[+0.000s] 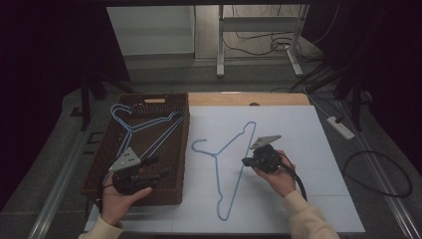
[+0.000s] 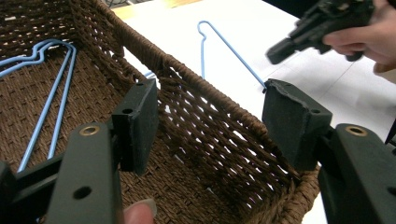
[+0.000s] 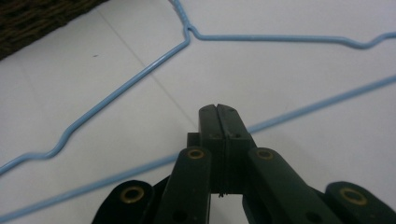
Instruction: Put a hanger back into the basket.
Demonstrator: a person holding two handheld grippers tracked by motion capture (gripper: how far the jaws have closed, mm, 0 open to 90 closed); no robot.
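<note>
The light-blue wire hanger is lying flat on the white table surface, just right of the brown woven basket, its hook pointing toward the basket. Its straight bottom bar is passing just beyond the closed jaw tips in the right gripper view. Two further blue hangers are resting inside the basket.

My left tongs are matte black: two flat rectangular pads, each on a thick arm set with brass-ringed rivet holes. My right tongs share the build, with small screws in the pads. From above, each carries a grey three-cornered plate and a black cable. My sleeves are cream-coloured.
</note>
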